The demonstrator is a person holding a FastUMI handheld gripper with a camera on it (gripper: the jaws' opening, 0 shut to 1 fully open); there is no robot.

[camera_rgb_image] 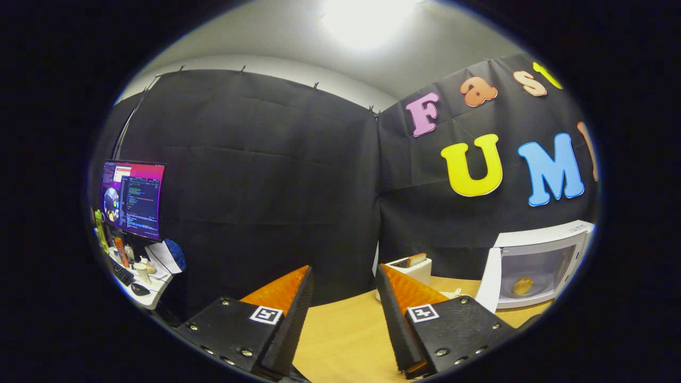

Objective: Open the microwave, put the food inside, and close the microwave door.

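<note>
Inside the open microwave [537, 266], food [523, 285]; fingers [345, 298] apart.

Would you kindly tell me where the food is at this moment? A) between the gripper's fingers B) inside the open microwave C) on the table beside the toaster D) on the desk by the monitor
B: the food lies inside the microwave, whose door stands open, well beyond the open, empty gripper.

Bare table [340, 330] between spread tool [345, 281] fingers; toaster [409, 268] beside open microwave [537, 263].
</note>
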